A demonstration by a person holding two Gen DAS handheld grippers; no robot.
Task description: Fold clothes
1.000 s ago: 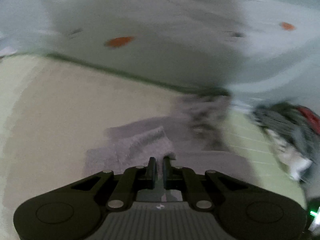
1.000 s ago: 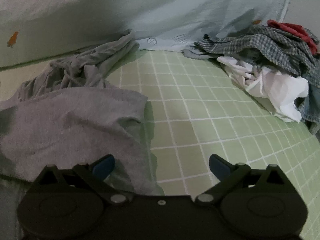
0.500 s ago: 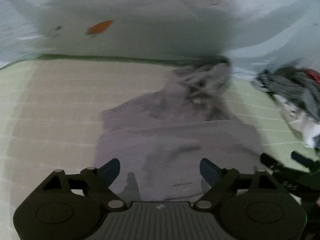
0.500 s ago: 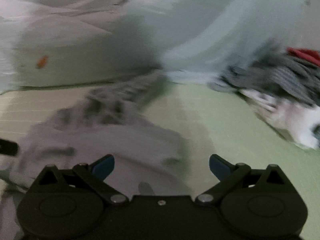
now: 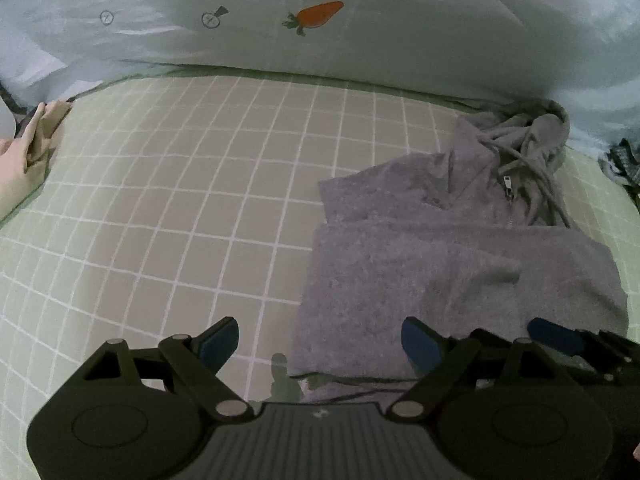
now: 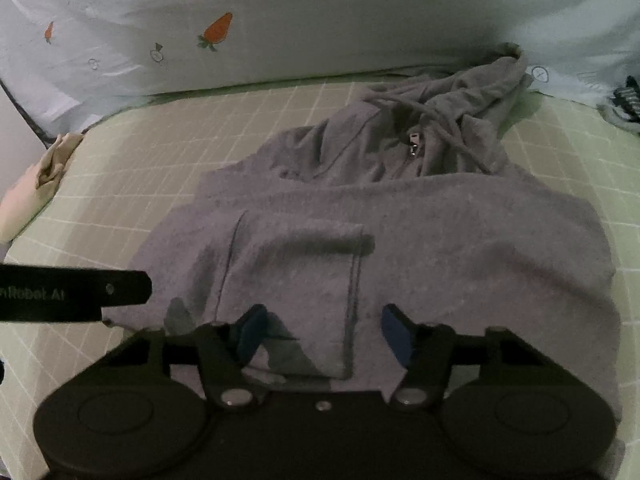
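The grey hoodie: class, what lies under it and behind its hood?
The grey hoodie lies on a green checked sheet. Behind its hood rises carrot-print bedding. The sheet directly beneath is covered.

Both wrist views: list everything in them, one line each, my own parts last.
hoodie: one, grey, partly folded on the sheet, hood towards the quilt, zipper pull and drawstrings showing.
sheet: one, light green with a white grid, under the hoodie.
quilt: one, pale blue with orange carrot prints, bunched along the far edge of the sheet.
beige cloth: one, crumpled at the sheet's far left edge.
dark clothes: a bit of a pile, dark checked, far right edge; count unclear.
left gripper: black with blue pads, open, over the hoodie's near left edge.
right gripper: black with blue pads, open, over the hoodie's near edge.
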